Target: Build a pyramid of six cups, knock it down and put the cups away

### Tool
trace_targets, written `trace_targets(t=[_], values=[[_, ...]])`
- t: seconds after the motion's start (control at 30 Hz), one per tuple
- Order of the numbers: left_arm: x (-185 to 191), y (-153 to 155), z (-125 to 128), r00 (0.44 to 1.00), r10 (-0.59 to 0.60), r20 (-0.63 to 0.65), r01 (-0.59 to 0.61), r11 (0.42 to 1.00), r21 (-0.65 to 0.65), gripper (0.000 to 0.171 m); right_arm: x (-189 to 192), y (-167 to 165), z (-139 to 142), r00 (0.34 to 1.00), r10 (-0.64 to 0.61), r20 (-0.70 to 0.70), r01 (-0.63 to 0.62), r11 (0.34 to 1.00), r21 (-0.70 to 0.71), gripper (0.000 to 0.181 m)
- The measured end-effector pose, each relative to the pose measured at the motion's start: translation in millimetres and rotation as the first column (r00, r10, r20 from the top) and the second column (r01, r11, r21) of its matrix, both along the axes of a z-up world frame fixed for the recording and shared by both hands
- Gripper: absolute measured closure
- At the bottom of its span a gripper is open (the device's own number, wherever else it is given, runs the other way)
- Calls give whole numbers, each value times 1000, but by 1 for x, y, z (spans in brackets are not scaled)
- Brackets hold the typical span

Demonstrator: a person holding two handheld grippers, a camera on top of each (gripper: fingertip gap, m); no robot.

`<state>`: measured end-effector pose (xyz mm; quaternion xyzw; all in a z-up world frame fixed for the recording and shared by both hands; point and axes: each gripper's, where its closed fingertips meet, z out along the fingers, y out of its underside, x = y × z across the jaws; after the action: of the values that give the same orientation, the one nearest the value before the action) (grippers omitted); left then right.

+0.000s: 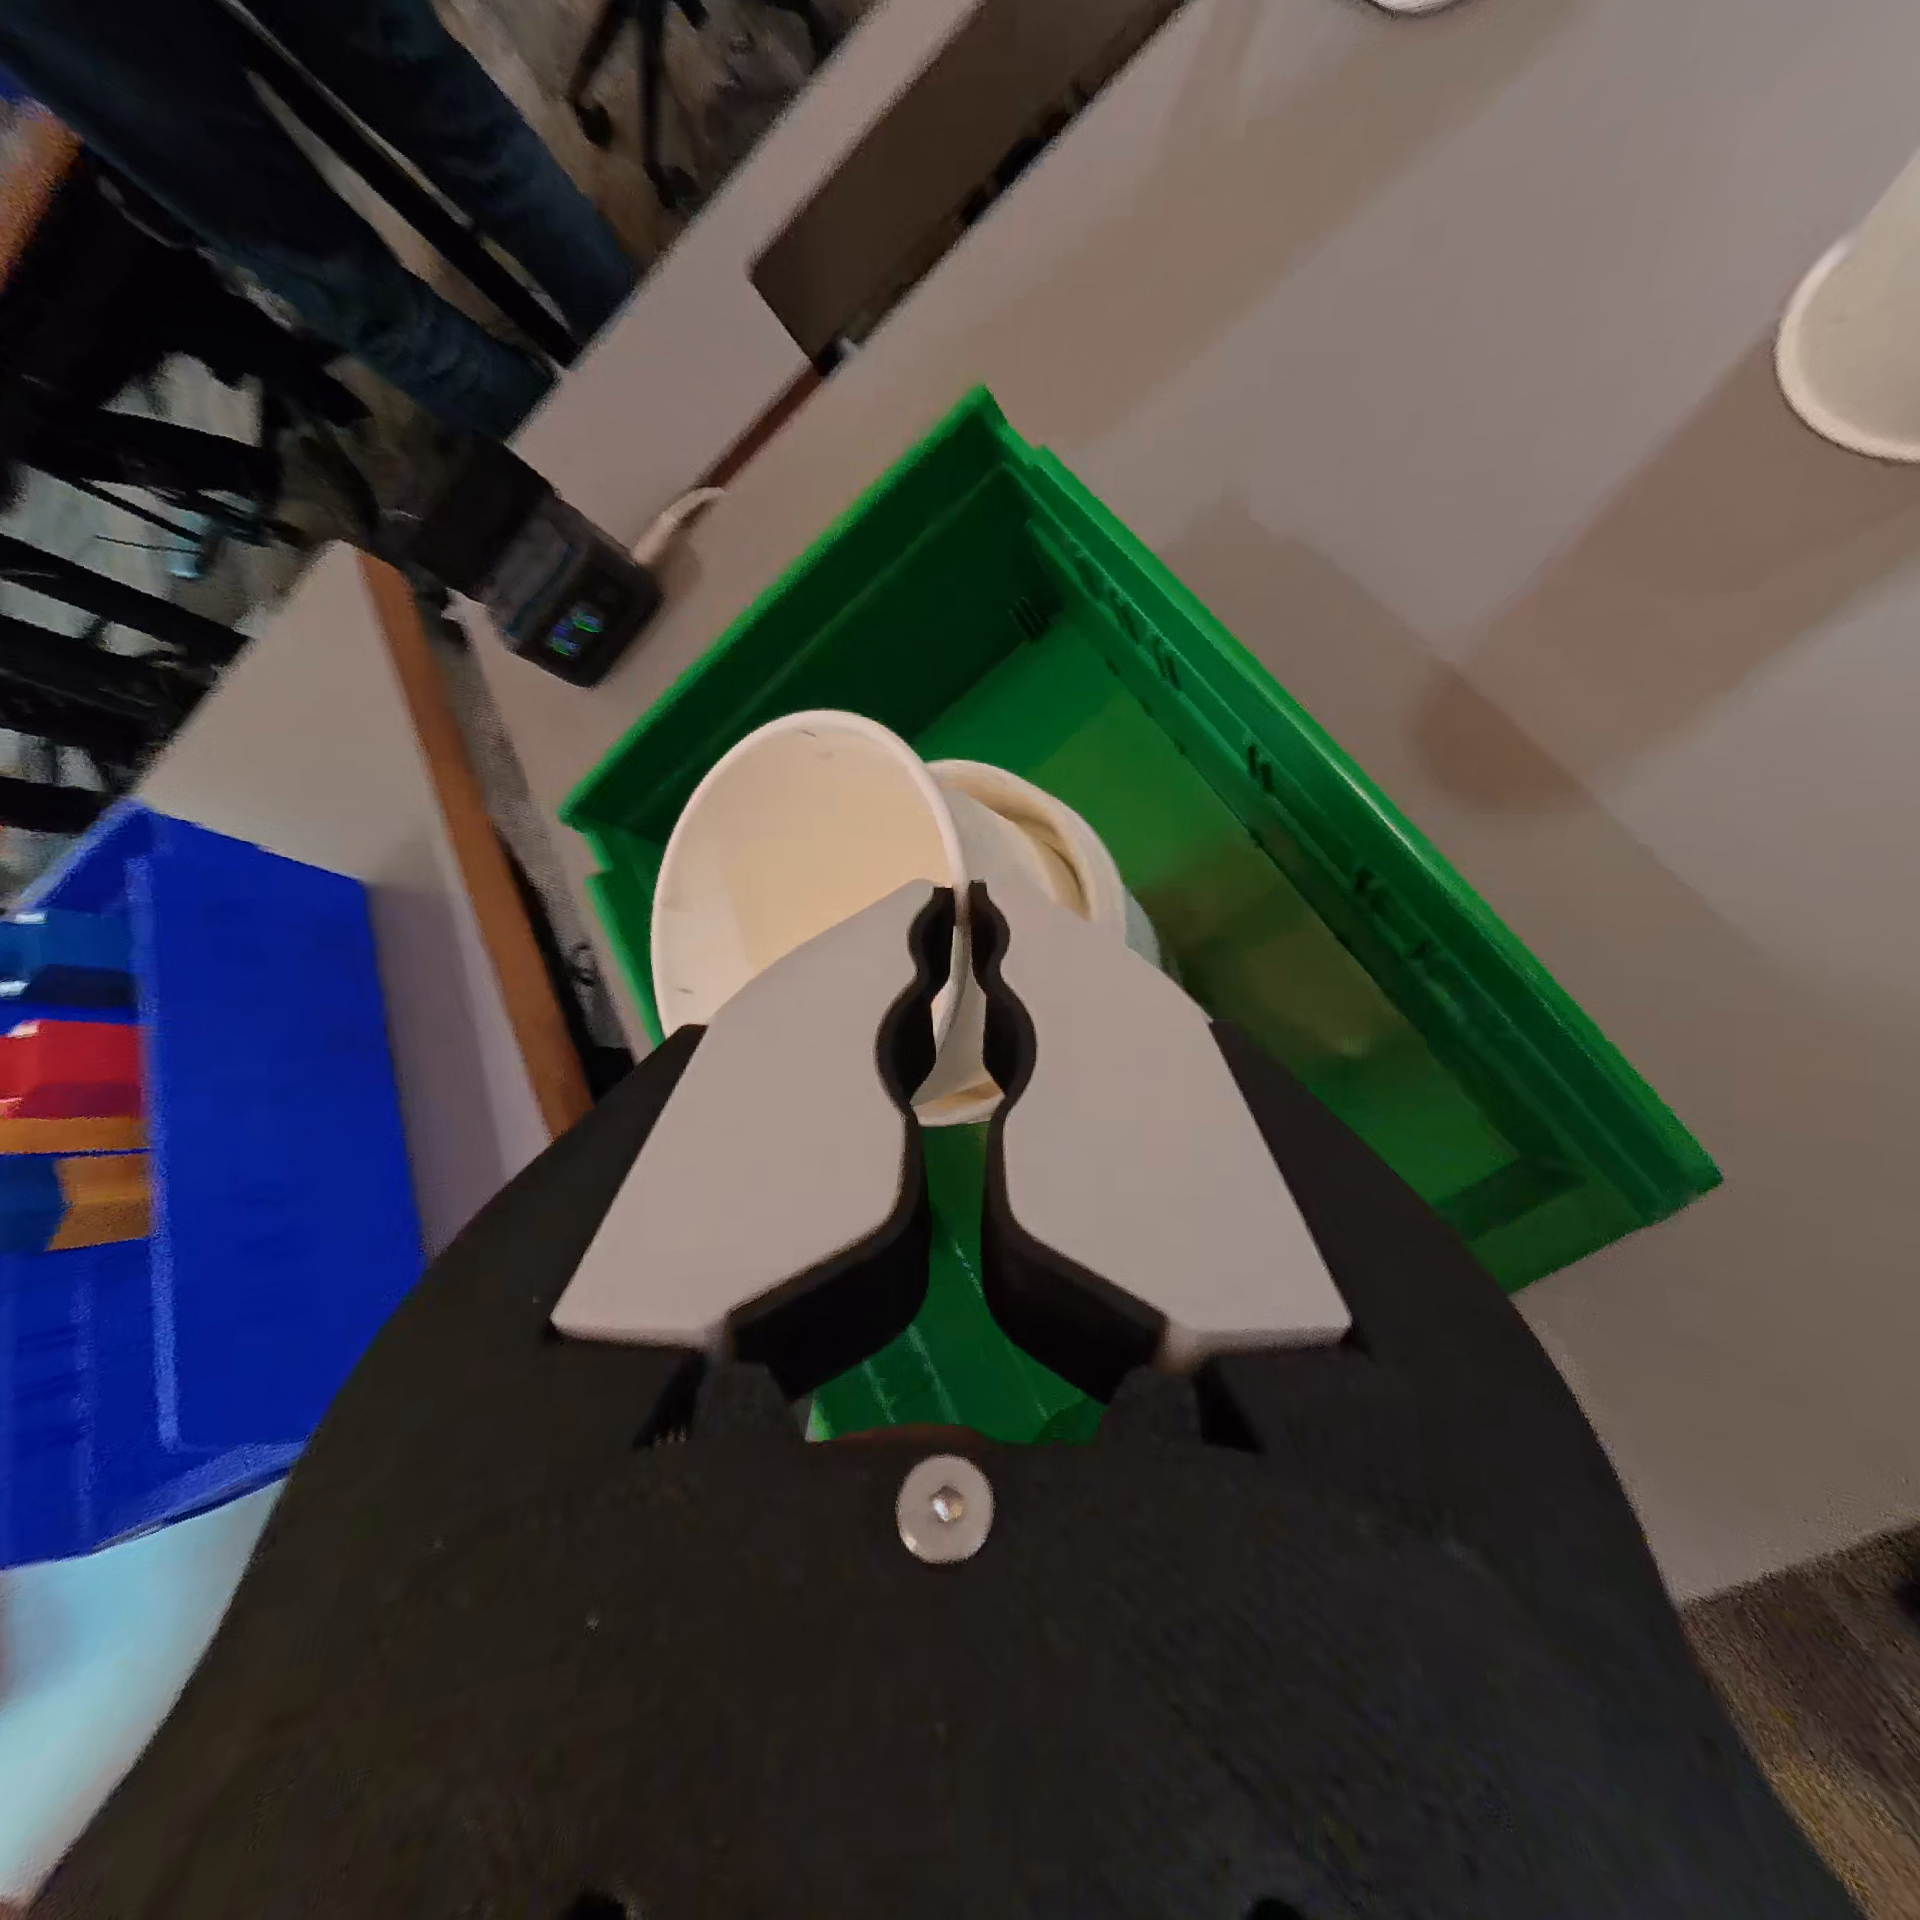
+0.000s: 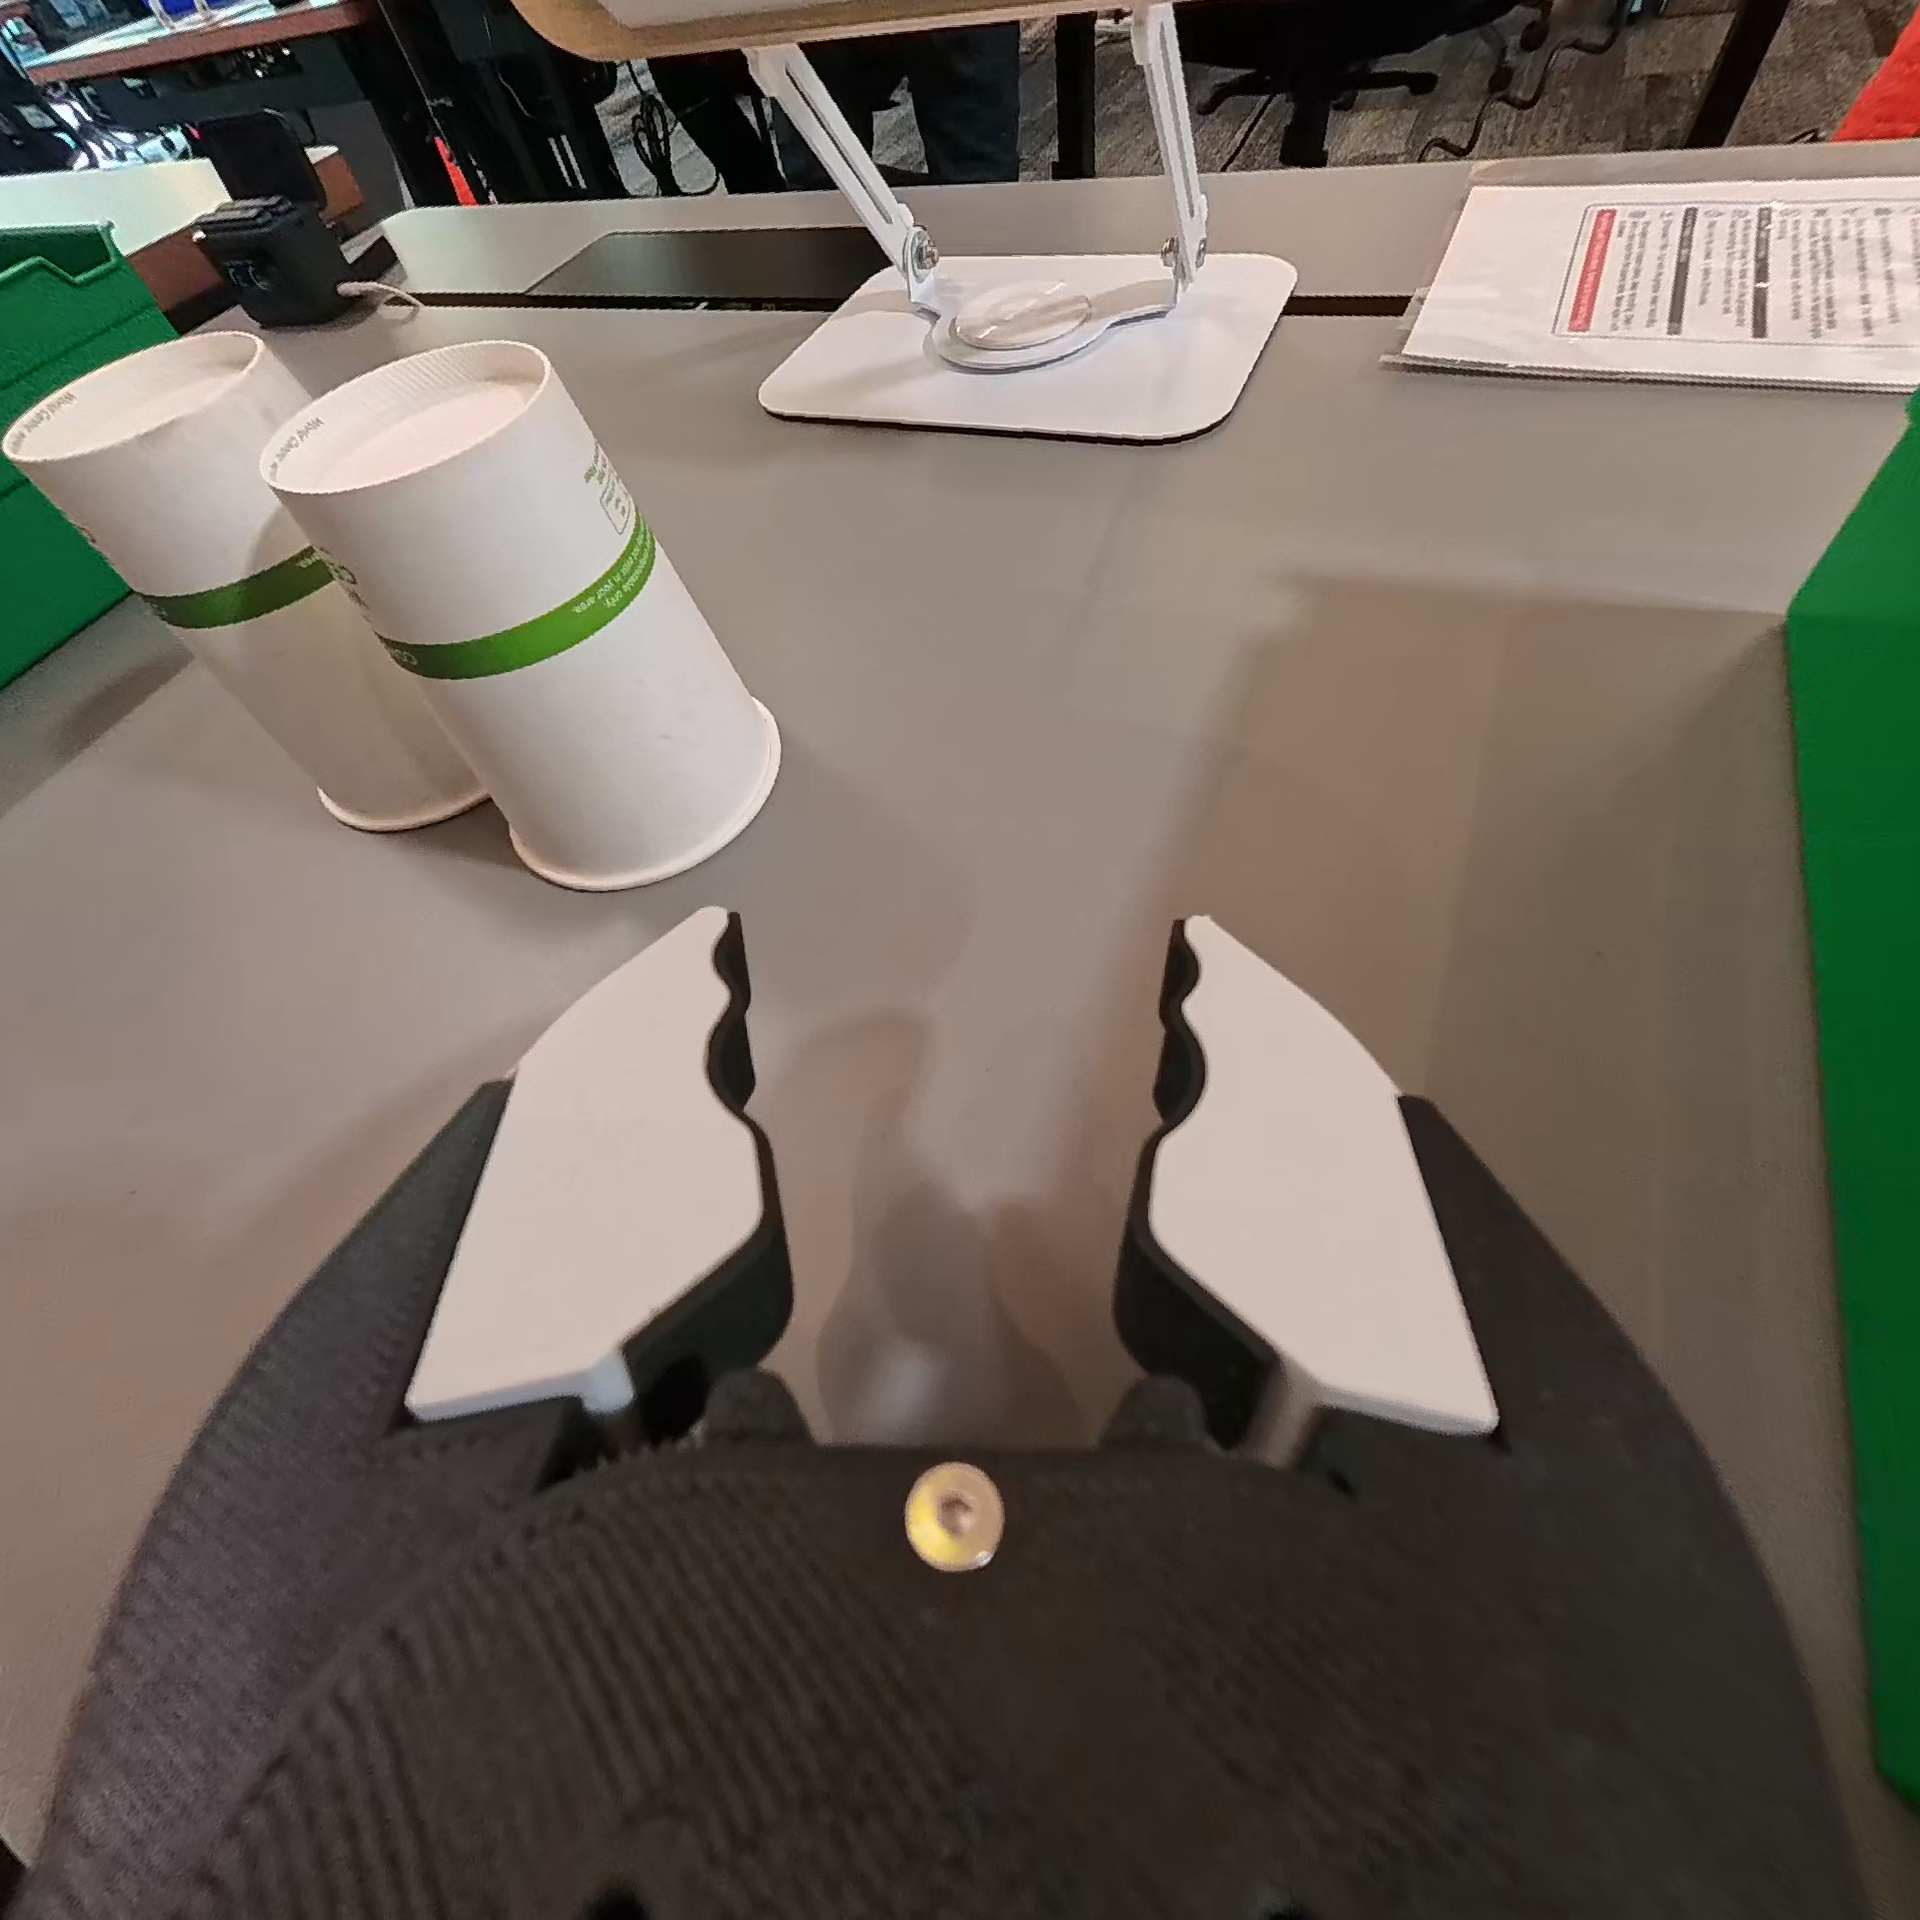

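Note:
My left gripper is shut on the rim of a white paper cup, held mouth toward the camera over a green bin. A second white cup lies in the bin just behind the held one. My right gripper is open and empty above the grey table. Two white paper cups with green bands stand upside down to its front left, the nearer one touching the farther one.
A blue bin sits left of the green bin. Another upside-down cup stands at the right edge. A white stand base, a printed sheet, a black device and a green box side ring the right gripper.

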<state>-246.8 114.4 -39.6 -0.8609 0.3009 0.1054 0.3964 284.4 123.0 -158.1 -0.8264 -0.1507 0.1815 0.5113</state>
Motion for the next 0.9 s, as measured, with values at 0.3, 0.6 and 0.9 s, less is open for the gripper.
trace_targets(t=[0.3,0.6,0.9], values=[[11,-3,118,992,87,96,-120,896,427,165,-1,0,1,1000,3,-4,-3,1000,4,104],[144,-39,178,890,-278,362,-15,775,631,165,-29,-19,32,979,95,-180,-86,995,56,103],[302,-68,156,483,-567,668,35,774,632,166,-90,-90,139,423,438,-793,-321,891,321,95]])
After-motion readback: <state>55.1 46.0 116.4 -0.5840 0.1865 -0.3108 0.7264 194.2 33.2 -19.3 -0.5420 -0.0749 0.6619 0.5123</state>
